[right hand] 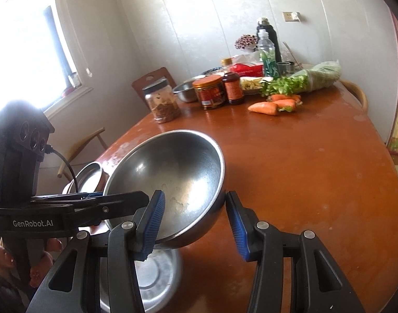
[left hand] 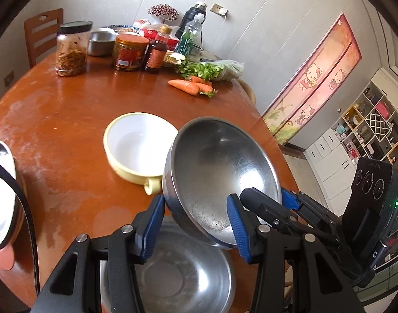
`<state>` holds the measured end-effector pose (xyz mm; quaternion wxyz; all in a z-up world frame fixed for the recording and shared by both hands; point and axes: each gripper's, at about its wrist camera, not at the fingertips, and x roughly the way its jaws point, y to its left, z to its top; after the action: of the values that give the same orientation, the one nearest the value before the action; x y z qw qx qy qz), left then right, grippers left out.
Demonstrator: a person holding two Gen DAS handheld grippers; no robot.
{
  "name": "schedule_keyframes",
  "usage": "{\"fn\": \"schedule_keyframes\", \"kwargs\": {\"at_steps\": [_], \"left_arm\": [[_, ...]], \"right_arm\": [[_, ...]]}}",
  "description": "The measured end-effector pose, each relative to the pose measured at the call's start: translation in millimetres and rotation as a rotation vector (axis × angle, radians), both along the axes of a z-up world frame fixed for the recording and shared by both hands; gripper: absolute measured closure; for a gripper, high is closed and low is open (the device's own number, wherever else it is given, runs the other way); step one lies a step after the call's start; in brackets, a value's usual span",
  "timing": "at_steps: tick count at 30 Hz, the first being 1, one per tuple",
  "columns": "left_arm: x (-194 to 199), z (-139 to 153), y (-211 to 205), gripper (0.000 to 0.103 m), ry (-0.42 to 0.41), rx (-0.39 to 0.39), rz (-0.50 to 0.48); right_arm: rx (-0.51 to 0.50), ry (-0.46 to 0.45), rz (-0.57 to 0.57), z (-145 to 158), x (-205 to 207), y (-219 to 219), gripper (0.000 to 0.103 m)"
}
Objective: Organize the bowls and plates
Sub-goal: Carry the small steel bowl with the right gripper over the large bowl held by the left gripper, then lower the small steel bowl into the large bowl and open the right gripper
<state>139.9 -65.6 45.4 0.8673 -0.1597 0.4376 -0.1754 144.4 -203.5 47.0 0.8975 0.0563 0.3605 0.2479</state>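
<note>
Writing: "GenRobot.AI" in white on the black body of the left hand-held gripper (right hand: 89, 198); the labels on the red-lidded jar (left hand: 130, 52) and the dark sauce bottle (left hand: 155, 56) are too small to read.
Steel bowl (left hand: 219, 172): tilted and held above the counter (left hand: 68, 120), empty, with pale residue at its bottom.
Left hand-held gripper: clamped on the steel bowl's rim, one blue pad inside and one outside.
Right hand-held gripper (right hand: 193, 219): clenched on the opposite rim of the same bowl.
Second steel bowl (left hand: 178, 274): on the counter directly under the steel bowl, empty.
Yellow bowl (left hand: 139, 143): just beyond the steel bowl, white inside, empty, with a small handle.
Clear jar (left hand: 71, 49): far behind the steel bowl, black lid, brown shreds low inside.
Carrots (left hand: 191, 86): loose on the counter beyond the steel bowl, beside bagged greens (left hand: 214, 69).
Small steel basin (left hand: 101, 43): at the back beside the clear jar; contents not visible.
</note>
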Motion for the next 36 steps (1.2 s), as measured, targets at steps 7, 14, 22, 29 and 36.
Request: {"fn": "schedule_keyframes", "kwargs": {"at_steps": [7,14,22,29,36], "left_arm": [[-25.4,3.2,16.3,0.054,-0.023,0.007,0.010],[-49.1,-2.9,25.4,0.054,-0.025,0.028,0.017],[-71.8,-13.9,29.2,0.054,-0.020,0.057,0.020],[-82.0,-24.4,29.4,0.054,-0.009,0.072,0.021],[-86.6,-27.7,26.5,0.054,-0.011,0.086,0.021]], "right_arm": [[0.002,-0.021,0.024,4.7,-24.3,17.0,0.052],[-0.001,-0.016,0.043,-1.6,-48.7,31.2,0.052],[-0.009,-0.008,0.055,-11.1,-68.6,40.2,0.052],[-0.017,0.006,0.069,-20.2,-78.6,43.2,0.052],[-0.014,0.015,0.069,-27.3,-85.2,40.8,0.052]]}}
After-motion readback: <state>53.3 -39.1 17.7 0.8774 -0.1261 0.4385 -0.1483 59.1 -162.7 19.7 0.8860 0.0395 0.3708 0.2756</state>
